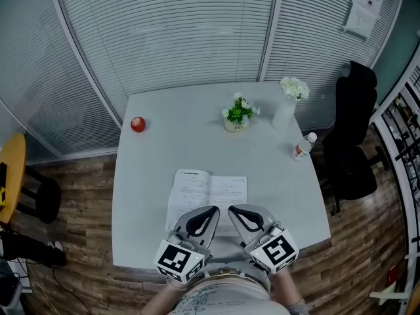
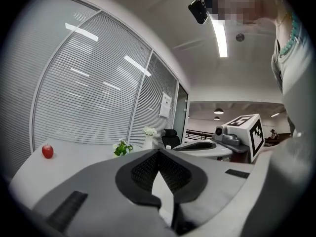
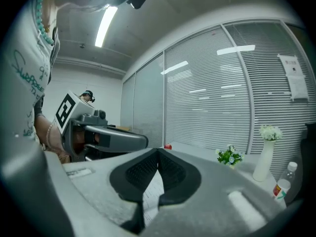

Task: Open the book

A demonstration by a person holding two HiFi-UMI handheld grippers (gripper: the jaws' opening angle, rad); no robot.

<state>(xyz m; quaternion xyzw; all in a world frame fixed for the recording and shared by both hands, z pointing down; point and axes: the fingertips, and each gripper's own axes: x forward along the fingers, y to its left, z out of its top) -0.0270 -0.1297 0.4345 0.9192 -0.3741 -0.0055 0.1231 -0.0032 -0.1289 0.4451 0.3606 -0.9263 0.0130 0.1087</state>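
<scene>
- Head view shows the white printed book (image 1: 209,192) already lying open. Two pages face up on the pale grey tabletop (image 1: 177,123), under and just ahead of your jaws.
- The task looks done, or all but done. No cover is left to lift, so at most you would draw both tools back off the pages.
- Your left gripper (image 1: 214,209) has its jaws closed tip to tip on nothing. The page glimpsed behind the tips lies beneath them and is not clamped.
- Your right gripper (image 1: 231,209) matches it, with jaws together and empty, just beside the left one over the book's near edge. Whether either touches the paper cannot be told.
- Count near the jaws: one book, two grippers.
- Well ahead of the jaws there are four things:
  - one round red apple (image 1: 138,124) to the left
  - one small potted green plant with white flowers (image 1: 239,113)
  - one white vase of white flowers (image 1: 286,110)
  - one clear plastic bottle with a red label (image 1: 304,146) to the right
- Off the tabletop, right of the jaws, stands one black office chair (image 1: 354,136).
</scene>
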